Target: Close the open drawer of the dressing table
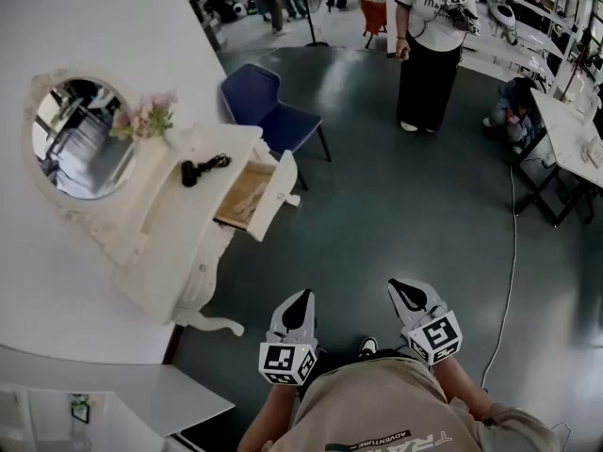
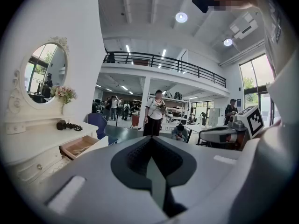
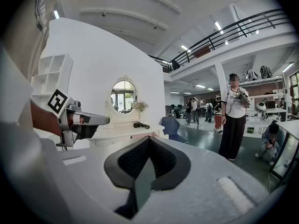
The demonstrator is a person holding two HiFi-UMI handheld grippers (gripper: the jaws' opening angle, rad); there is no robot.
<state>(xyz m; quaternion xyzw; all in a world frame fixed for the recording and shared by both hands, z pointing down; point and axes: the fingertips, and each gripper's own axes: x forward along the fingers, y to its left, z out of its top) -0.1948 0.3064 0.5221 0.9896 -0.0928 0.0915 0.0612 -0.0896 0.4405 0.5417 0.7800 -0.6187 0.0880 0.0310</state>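
At ten o'clock in the head view, the white carved dressing table [image 1: 179, 238] has its pale wooden drawer [image 1: 256, 194] standing open. Well apart, at six o'clock, the grey left gripper [image 1: 301, 299] and right gripper [image 1: 407, 290] each have jaws together, empty.

So I'm counting one dressing table [image 1: 179, 252] here, and it's showing one open drawer [image 1: 247, 194] and one oval mirror [image 1: 80, 139]. I'm also seeing one bunch of flowers [image 1: 146, 119] and one black corded gadget [image 1: 200, 169], and one blue chair [image 1: 268, 106] is showing up too. Two grippers are poking in: one left gripper [image 1: 300, 304] and one right gripper [image 1: 407, 292]. For people close by I'm getting two, one standing person [image 1: 431, 45] and one crouching person [image 1: 513, 106]. More are hanging around far back, too small for counting.
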